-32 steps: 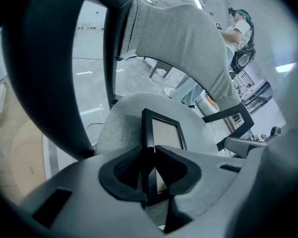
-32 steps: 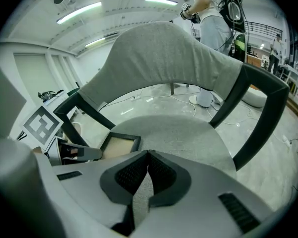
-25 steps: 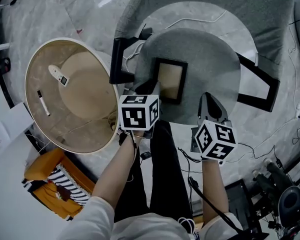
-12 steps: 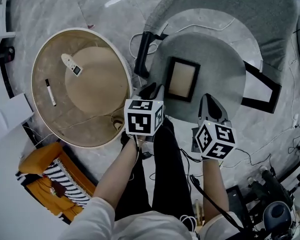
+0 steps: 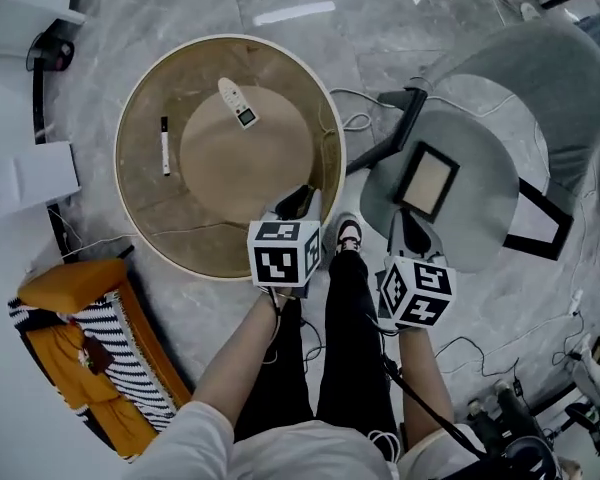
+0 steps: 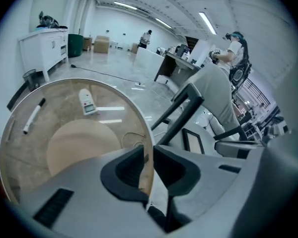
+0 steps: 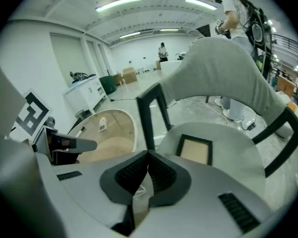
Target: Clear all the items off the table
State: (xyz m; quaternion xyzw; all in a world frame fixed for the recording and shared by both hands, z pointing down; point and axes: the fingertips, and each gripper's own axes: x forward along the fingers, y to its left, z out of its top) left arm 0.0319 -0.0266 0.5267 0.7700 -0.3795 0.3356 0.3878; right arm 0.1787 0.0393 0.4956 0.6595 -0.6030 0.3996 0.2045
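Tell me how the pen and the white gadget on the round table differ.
The pen is a thin stick; the white gadget is wider, with a small dark window on its face. The pen lies near the table's edge; the gadget lies closer to the middle. In the head view the pen points straight up the picture; the gadget lies slanted. Both lie flat on the round table, apart from each other.

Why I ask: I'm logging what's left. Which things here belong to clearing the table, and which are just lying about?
Belongs to the job:
round table
marker pen, on the table
small white device, on the table
picture frame, on the seat of the grey chair, perhaps already cleared

Just lying about:
grey chair itself
orange-and-striped bundle on the floor
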